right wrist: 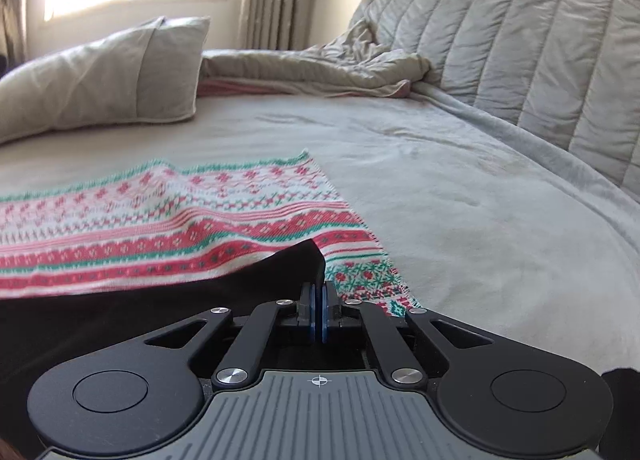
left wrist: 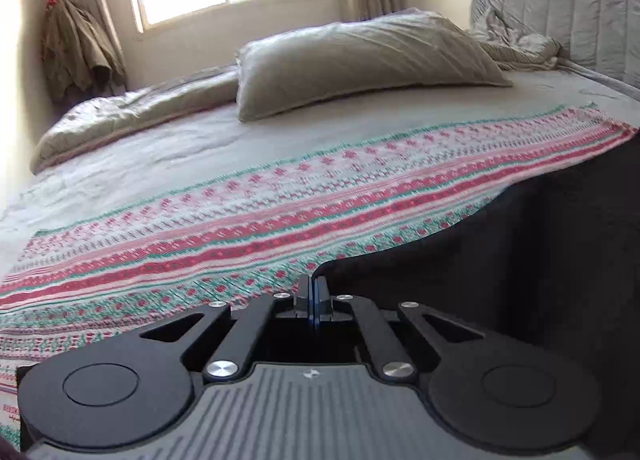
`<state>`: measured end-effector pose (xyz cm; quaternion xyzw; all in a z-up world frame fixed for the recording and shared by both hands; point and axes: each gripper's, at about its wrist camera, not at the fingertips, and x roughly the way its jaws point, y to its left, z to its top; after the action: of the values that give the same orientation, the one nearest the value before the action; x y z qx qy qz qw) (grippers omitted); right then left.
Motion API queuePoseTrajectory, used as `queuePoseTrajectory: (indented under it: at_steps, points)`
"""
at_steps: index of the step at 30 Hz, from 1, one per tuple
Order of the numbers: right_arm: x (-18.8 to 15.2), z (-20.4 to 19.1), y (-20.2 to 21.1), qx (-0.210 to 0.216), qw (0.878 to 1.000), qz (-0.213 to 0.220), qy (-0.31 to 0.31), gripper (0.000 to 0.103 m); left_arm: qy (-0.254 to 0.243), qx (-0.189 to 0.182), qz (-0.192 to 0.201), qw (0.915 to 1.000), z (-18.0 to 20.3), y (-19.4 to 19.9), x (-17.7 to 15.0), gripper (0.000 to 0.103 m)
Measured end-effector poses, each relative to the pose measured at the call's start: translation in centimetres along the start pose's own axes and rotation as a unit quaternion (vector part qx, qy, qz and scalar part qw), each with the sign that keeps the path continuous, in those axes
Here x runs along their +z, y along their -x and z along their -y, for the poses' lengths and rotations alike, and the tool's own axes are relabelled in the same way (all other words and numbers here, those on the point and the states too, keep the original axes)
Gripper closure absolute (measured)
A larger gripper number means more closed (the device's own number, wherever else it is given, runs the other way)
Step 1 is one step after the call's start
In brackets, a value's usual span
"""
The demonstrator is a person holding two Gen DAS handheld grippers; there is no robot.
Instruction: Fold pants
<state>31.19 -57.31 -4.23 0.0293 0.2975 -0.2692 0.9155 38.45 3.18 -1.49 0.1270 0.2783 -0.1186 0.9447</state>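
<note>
Both jaws pinch soft black pants (right wrist: 120, 312) over a knitted striped blanket (left wrist: 280, 212).

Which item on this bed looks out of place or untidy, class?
Nothing is damaged or spilled. The grey blanket lies crumpled against the headboard, and the pillow sits askew across the bed. The black pants, pinched by both grippers, right and left, lie unfolded over the patterned cloth.
</note>
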Motion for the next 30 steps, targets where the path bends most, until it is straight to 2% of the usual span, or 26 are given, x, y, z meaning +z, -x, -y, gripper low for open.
queuePoseTrajectory:
  at_steps: [2,3,6,8,11,12,13,14,15,16,17,19,21,25,30]
  points:
    - [-0.1,-0.2,0.2,-0.010,1.000,0.013,0.005,0.102,0.015,0.026,0.026,0.9992,-0.3,0.3,0.0,0.094]
    - [-0.1,-0.4,0.3,-0.013,1.000,0.018,0.007,0.102,0.015,0.035,0.027,0.9989,-0.2,0.1,0.0,0.094]
    - [-0.1,-0.8,0.0,-0.021,0.999,0.025,0.003,0.102,-0.012,0.051,-0.007,0.9986,0.9,-2.0,-0.2,0.094]
    - [-0.1,-0.9,-0.9,-0.029,1.000,0.011,0.000,0.102,-0.038,0.066,-0.038,0.9964,1.7,-3.5,-0.6,0.093]
    - [-0.3,-1.1,-1.8,-0.042,0.999,-0.009,-0.004,0.097,-0.070,0.088,-0.050,0.9924,2.9,-3.9,0.2,0.088]
    - [-0.2,-1.3,-1.7,-0.046,0.999,-0.010,-0.004,0.092,-0.069,0.090,-0.048,0.9924,2.9,-3.7,0.4,0.079]
    - [0.0,-1.5,-1.4,-0.049,0.999,-0.012,-0.004,0.089,-0.063,0.088,-0.045,0.9931,2.8,-3.2,0.6,0.061]
    - [0.1,-1.6,-1.0,-0.046,0.999,-0.016,-0.001,0.080,-0.054,0.086,-0.040,0.9940,2.5,-2.4,0.7,0.051]
    - [0.2,-1.8,-0.6,-0.035,0.999,-0.019,0.003,0.061,-0.042,0.089,-0.034,0.9945,2.3,-1.7,0.7,0.036]
    - [0.4,-1.9,0.1,-0.020,1.000,-0.020,0.008,0.051,-0.032,0.092,-0.030,0.9948,2.1,-0.8,0.7,0.030]
    - [0.6,-2.2,1.0,-0.006,1.000,-0.015,0.016,0.038,-0.024,0.092,-0.031,0.9950,1.7,-0.3,0.8,0.030]
    - [1.4,-2.7,2.8,0.020,0.999,-0.007,0.040,0.037,-0.015,0.099,-0.042,0.9941,1.2,0.5,0.8,0.027]
    - [2.3,-3.3,4.3,0.042,0.997,-0.026,0.067,0.037,-0.013,0.103,-0.045,0.9936,1.0,1.8,0.8,0.021]
    - [3.1,-4.4,7.8,0.049,0.993,-0.033,0.101,0.029,0.002,0.100,-0.031,0.9945,0.8,5.2,0.4,0.008]
    - [3.0,-6.6,10.5,0.107,0.984,-0.050,0.135,0.029,-0.012,0.094,-0.034,0.9949,-0.5,7.6,0.0,0.007]
